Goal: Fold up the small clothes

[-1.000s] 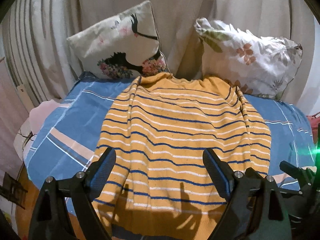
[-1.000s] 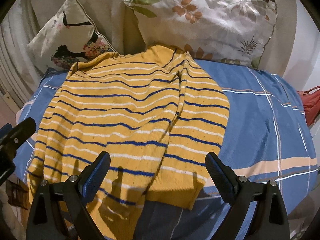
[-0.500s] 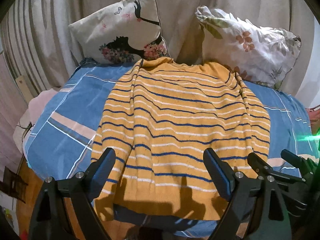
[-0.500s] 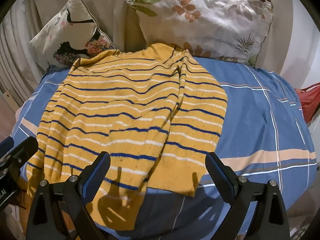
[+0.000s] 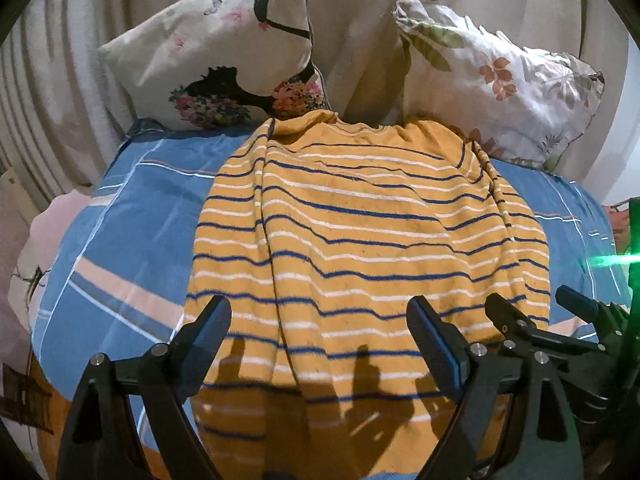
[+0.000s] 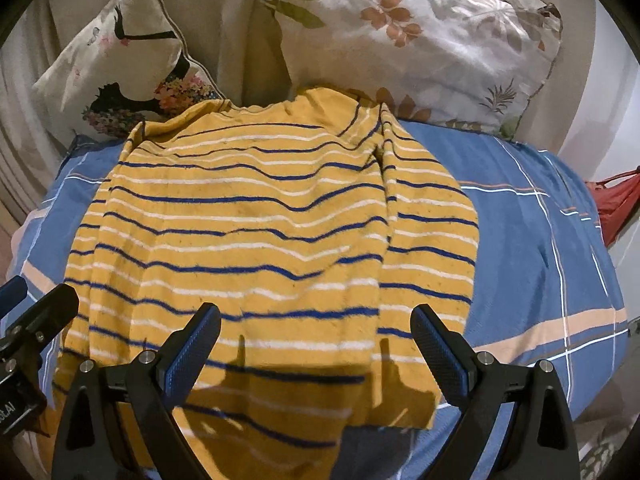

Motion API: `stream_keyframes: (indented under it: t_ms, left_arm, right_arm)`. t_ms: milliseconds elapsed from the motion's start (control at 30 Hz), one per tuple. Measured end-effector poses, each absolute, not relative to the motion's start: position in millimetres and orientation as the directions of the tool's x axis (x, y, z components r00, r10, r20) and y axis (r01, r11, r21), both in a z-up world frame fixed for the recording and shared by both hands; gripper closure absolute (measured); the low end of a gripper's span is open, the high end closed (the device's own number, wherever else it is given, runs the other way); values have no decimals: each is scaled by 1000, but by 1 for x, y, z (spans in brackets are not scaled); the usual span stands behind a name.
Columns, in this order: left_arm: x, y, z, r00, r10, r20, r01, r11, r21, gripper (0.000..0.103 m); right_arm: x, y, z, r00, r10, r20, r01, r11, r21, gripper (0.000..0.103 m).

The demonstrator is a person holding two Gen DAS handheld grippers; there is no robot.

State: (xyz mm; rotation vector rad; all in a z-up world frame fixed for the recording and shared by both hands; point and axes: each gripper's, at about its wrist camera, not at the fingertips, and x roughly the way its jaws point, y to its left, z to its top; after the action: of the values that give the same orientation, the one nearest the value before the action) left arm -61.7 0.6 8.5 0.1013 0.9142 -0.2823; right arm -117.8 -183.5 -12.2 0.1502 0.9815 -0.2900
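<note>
Compared with half a second earlier, the yellow striped sweater filled more of both wrist views: you had brought both tools closer and lower over its hem, and in the left wrist view the near edge of the bed dropped out of sight below the garment. The sweater itself did not shift. It lay flat on the blue plaid bed cover, hem toward you, neckline against the pillows, sleeves folded inward along each side so that a lengthwise crease ran down the left and right thirds.

Your left hand-held gripper was spread wide, blue pads apart, holding nothing; it hung above the lower part of the sweater, and its shadow fell on the hem. Contact with the cloth could not be confirmed. Your right hand-held gripper was likewise spread wide and held nothing, poised over the hem at the right sleeve fold, shadow on the fabric below. Each tool showed at the margin of the other's view, so the two sat side by side.

Behind the neckline, the bird-print cushion leaned at left and the leaf-print pillow at right, both against a beige curtain. A red object showed past the right edge of the bed. Nothing lay on top of the sweater.
</note>
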Motion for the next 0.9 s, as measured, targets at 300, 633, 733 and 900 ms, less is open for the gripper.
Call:
stream_keyframes:
  t_ms: [300, 633, 733, 900]
  left_arm:
    - [-25, 4, -4, 521, -231, -822, 335, 941, -52, 14]
    - [-3, 9, -26, 461, -232, -856, 352, 934, -63, 14]
    - [1, 8, -32, 434, -236, -869, 356, 932, -75, 14]
    - [3, -1, -34, 421, -233, -877, 364, 928, -72, 14]
  right_arm:
    - [-93, -181, -20, 476, -223, -851, 376, 926, -33, 5]
    - [-82, -180, -37, 437, -220, -872, 414, 910, -22, 5]
    - [-86, -184, -41, 430, -223, -875, 430, 903, -19, 5]
    - [-95, -196, -39, 441, -242, -864, 460, 888, -14, 5]
